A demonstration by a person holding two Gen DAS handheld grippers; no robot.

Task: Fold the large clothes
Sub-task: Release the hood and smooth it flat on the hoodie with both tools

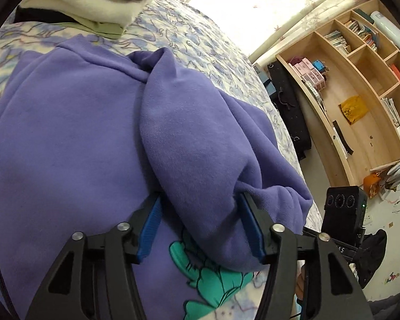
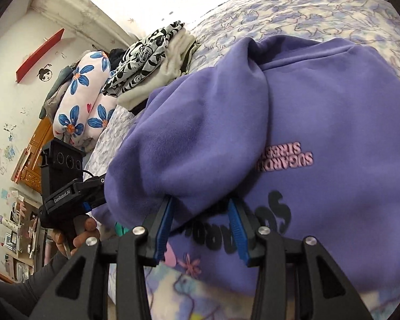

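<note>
Now the purple hoodie (image 1: 66, 133) lies on the bed (image 1: 200, 42), both sleeves folded over its front. The left claw (image 1: 200, 226) stands open around one sleeve end (image 1: 200, 160); the right claw (image 2: 201, 229) is open around the other sleeve (image 2: 186, 146). Folded clothes (image 2: 152, 61) are stacked behind.

Wooden bookshelf (image 1: 360, 93), bright curtained window (image 1: 253, 8), scribbled white wall (image 2: 10, 85)

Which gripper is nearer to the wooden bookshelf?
Right. The right gripper sits between the left gripper and the wooden bookshelf; the left one is farther, over the purple sweatshirt.
</note>
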